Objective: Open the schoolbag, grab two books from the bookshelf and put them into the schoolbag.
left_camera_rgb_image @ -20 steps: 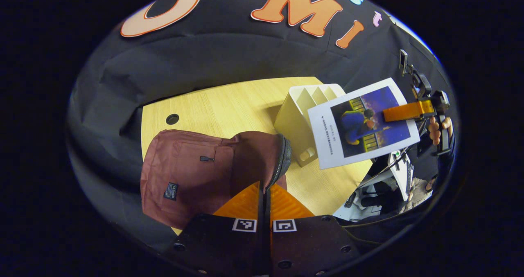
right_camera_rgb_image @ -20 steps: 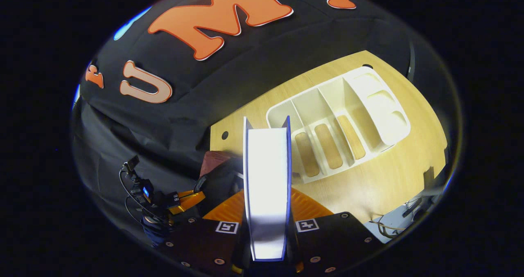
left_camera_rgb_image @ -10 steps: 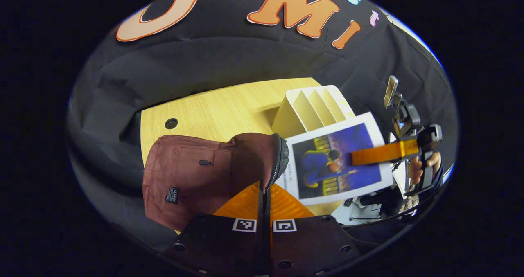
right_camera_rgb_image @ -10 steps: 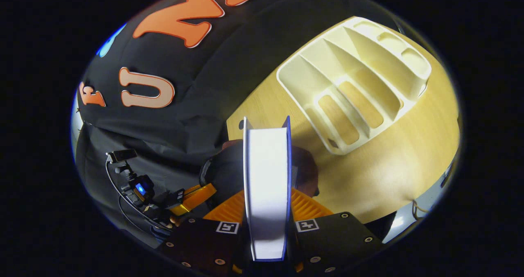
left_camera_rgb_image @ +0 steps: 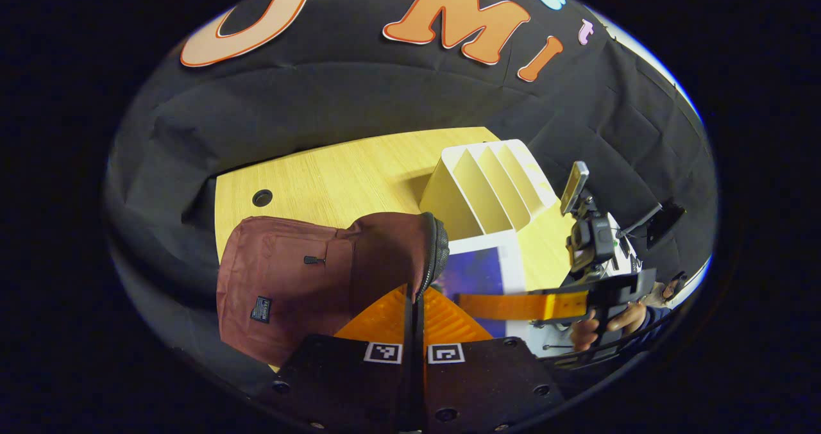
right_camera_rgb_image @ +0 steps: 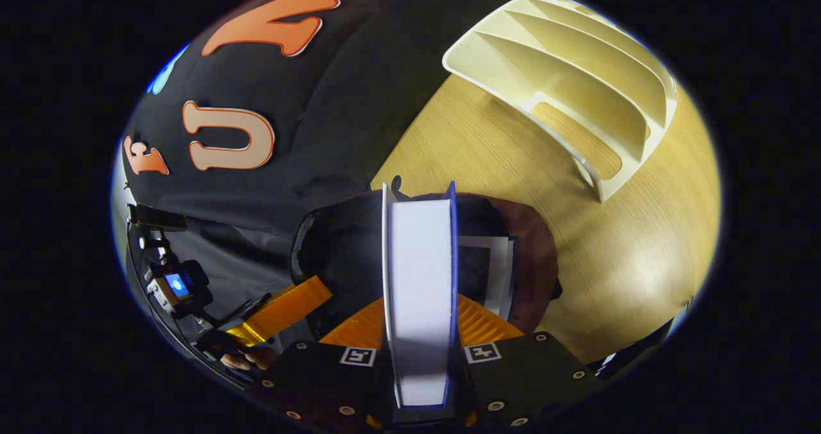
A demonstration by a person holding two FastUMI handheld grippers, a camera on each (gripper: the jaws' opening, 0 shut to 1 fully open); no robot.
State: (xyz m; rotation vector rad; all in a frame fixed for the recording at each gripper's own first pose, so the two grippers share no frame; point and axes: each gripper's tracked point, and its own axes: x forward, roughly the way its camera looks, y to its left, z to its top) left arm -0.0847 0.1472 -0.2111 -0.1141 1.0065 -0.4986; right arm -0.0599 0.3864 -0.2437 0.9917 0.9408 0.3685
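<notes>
Desk (left_camera_rgb_image: 333, 177): pale wood, with the booth's black cloth behind it.

Schoolbag (left_camera_rgb_image: 288, 280): maroon fabric, lying at the near edge of the desk, mouth open and lined dark inside. Dark zipper along the rim (left_camera_rgb_image: 439, 254). Left gripper (left_camera_rgb_image: 414, 302) has its fingers clenched tight on that rim, apparently to hold the mouth wide and steady for loading.

Bookshelf (right_camera_rgb_image: 577, 94): cream plastic, slanted dividers, slots bare as far as visible, standing on the desk just beyond the bag.

Book (right_camera_rgb_image: 420, 293): thick, white page block between blue covers, seen edge-on. Right gripper (right_camera_rgb_image: 420, 331) grasps it, one finger against each cover, page edges leading toward the bag's mouth. Held thin-side first, probably so it slips through the opening. In the left gripper view its blue-and-white cover (left_camera_rgb_image: 487, 270) hangs just beside the rim.

Inside the bag, another white-edged book (right_camera_rgb_image: 497, 274) appears to sit already, so this is likely the second.
</notes>
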